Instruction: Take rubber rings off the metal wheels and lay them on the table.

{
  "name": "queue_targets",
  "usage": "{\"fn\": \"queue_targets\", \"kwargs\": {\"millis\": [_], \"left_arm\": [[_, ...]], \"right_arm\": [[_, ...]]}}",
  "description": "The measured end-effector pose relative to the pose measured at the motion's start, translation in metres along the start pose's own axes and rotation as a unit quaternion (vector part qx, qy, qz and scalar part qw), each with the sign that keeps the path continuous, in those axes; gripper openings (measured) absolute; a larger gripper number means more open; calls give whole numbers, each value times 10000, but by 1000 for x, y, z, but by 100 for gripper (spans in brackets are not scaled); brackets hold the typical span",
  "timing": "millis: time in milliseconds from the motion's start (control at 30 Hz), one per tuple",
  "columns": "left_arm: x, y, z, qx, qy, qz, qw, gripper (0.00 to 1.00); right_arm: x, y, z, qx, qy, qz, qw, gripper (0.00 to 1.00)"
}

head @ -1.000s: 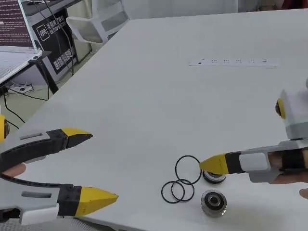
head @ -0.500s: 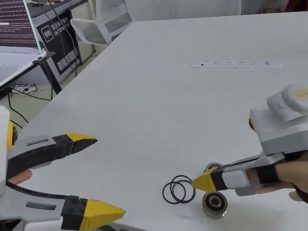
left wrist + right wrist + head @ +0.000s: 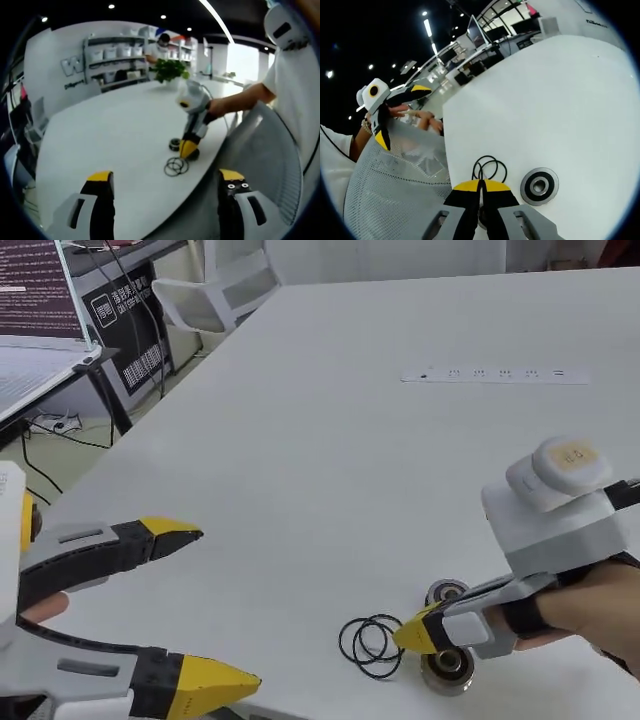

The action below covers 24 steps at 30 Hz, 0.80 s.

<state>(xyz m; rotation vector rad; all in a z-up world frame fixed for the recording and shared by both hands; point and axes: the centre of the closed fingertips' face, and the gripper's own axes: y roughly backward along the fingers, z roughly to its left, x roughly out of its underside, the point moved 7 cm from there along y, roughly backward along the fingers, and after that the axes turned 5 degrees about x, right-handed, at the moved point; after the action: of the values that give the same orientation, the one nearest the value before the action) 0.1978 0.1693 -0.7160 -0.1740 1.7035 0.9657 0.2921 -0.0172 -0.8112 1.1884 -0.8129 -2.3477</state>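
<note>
Head view looks down over the table (image 3: 330,440); opposed gripper views both catch the rubber rings (image 3: 175,166).

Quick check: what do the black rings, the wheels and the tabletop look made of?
Rings: thin matte black loops, overlapping flat, likely rubber. Wheels: grey with a bright sheen around a dark band, probably steel. Tabletop: smooth, matte white, perhaps laminate; can't tell for sure.

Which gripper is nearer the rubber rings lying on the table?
Right. The right gripper is just beside the rings; the left gripper is well off to their left, at the edge of the table.
</note>
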Motion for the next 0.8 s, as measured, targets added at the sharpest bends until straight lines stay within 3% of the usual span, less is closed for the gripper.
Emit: {"fn": "queue_targets", "kwargs": {"millis": [467,800], "left_arm": [[-2,0,1,-76,-3,-19,10000,86],[-1,2,0,-129,5,3,9999,86]], "right_arm": [[-4,-6,-11,316,233,54,9992,0],[-1,-6,-7,317,380,172,9986,1]]}}
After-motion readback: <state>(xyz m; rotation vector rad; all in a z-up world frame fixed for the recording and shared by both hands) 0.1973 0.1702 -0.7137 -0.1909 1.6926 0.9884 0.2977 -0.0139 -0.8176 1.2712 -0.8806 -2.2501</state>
